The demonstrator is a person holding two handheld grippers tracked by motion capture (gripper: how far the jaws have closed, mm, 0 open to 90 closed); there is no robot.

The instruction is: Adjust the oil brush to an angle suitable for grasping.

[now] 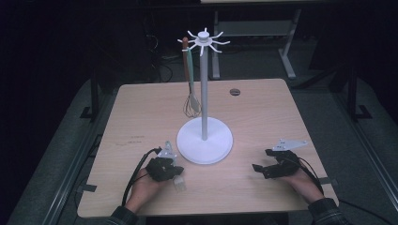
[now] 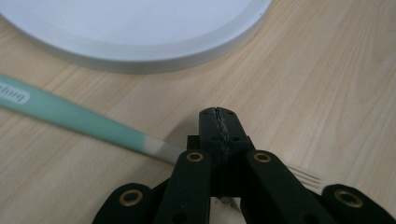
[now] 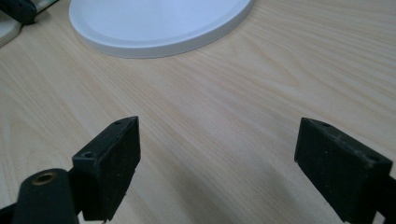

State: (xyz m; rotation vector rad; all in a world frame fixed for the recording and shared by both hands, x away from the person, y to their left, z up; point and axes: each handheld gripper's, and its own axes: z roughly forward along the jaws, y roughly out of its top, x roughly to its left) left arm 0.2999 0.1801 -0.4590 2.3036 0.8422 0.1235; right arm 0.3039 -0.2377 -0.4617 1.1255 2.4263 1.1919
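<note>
Left gripper view: left gripper (image 2: 218,122) jaws pinch a mint-handled fork (image 2: 74,117) at its neck, lower centre, on the table (image 2: 327,84). Lift level toward the rack (image 1: 204,93). Right gripper (image 3: 217,163) jaws spread.

mint-handled fork (image 2: 88,122) lies flat beside the stand's white base (image 2: 135,35).

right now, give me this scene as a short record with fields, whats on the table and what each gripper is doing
table: light wood table
stand: white utensil stand with hook arms on top
hanging: whisk on one hook
left gripper: left gripper shut on the mint-handled utensil, which lies flat beside the stand's base
right gripper: right gripper open, nothing between the jaws
</note>
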